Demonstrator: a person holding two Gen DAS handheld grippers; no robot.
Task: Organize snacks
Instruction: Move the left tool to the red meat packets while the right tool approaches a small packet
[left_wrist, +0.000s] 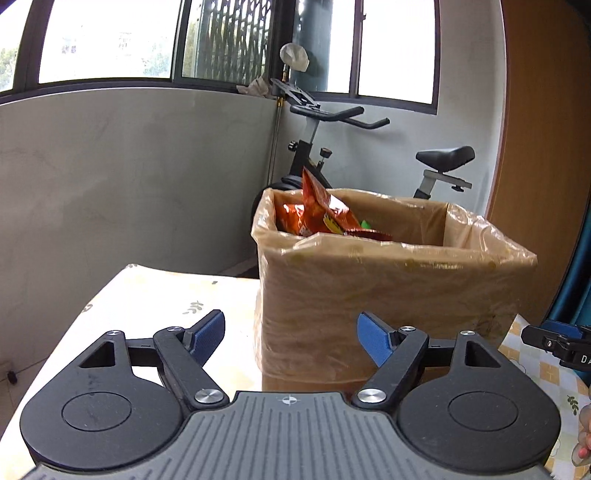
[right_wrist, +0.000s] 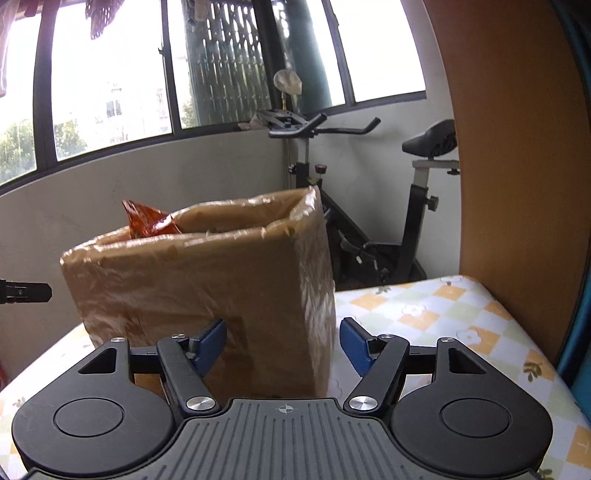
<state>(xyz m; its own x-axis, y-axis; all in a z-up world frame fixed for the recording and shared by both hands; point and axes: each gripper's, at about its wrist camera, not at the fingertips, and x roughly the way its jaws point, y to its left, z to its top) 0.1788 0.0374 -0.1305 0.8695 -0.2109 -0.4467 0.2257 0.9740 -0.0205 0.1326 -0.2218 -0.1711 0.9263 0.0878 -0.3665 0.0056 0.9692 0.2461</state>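
Observation:
A tall cardboard box lined with a clear plastic bag stands on the table. Orange snack bags lean in its far left corner, one poking above the rim, with a bit of green packet beside them. My left gripper is open just before the box's near left edge, with nothing between its blue pads. In the right wrist view the same box fills the middle, and an orange bag shows over its rim. My right gripper is open before the box's near right corner and holds nothing.
A patterned cloth covers the table, with checks on the right side. An exercise bike stands behind by the grey wall and windows. A wooden panel rises on the right. Black parts of the other gripper show at each view's edge.

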